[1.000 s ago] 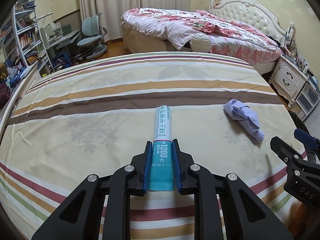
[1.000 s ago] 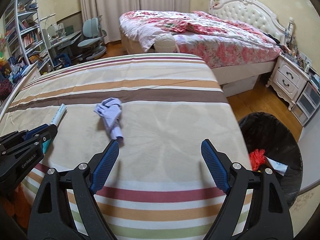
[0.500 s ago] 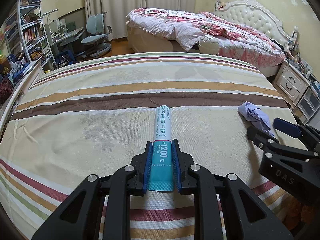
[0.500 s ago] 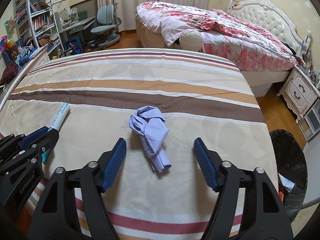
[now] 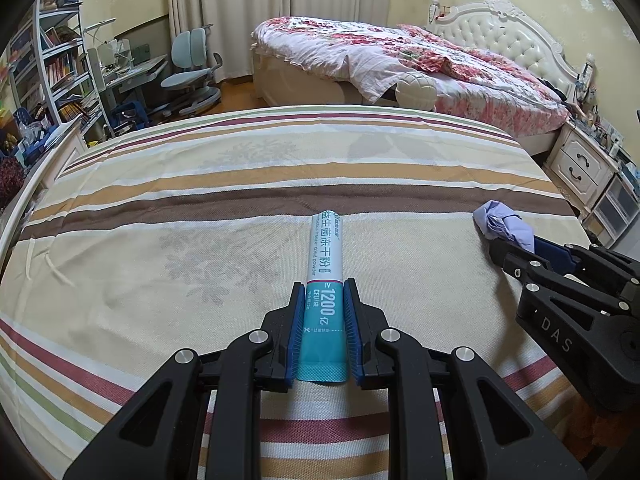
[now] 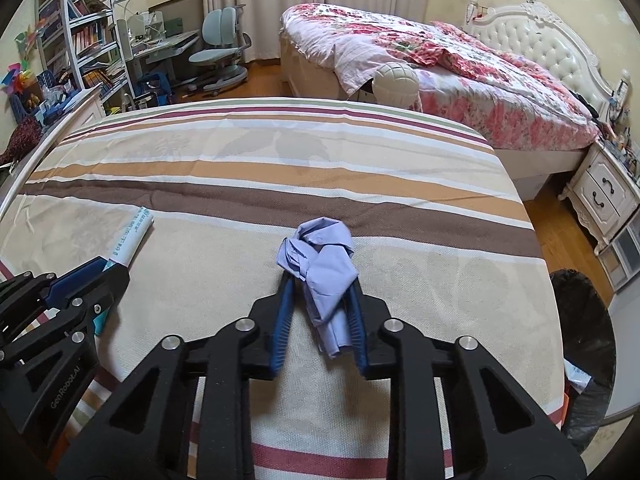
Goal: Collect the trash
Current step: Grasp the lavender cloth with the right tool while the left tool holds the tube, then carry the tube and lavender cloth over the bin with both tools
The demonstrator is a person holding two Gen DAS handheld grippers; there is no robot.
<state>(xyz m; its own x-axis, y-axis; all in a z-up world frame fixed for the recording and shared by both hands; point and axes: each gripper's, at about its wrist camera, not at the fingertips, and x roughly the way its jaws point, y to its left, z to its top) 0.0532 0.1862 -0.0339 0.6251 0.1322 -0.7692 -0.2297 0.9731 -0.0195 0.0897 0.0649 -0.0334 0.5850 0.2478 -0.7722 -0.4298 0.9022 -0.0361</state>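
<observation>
The left hand-held gripper (image 5: pixel 323 332) is clenched on a long packet (image 5: pixel 325 280). It pinches the blue end, so the white end sticks out toward the middle of the frame, over the striped bed (image 5: pixel 200 184). This way the packet can be carried without slipping, I think.

The right hand-held gripper (image 6: pixel 318 312) is closing on a crumpled purple paper (image 6: pixel 320 264) in the middle of the right wrist view. The jaws press the thin lower part of the paper, and the fat bunched part sits past the tips. The paper rests on the bed.

A black trash bin (image 6: pixel 580 340) stands on the floor at the lower right edge of that view, just beside the bed. It is close, so both pieces of trash probably go there next.
</observation>
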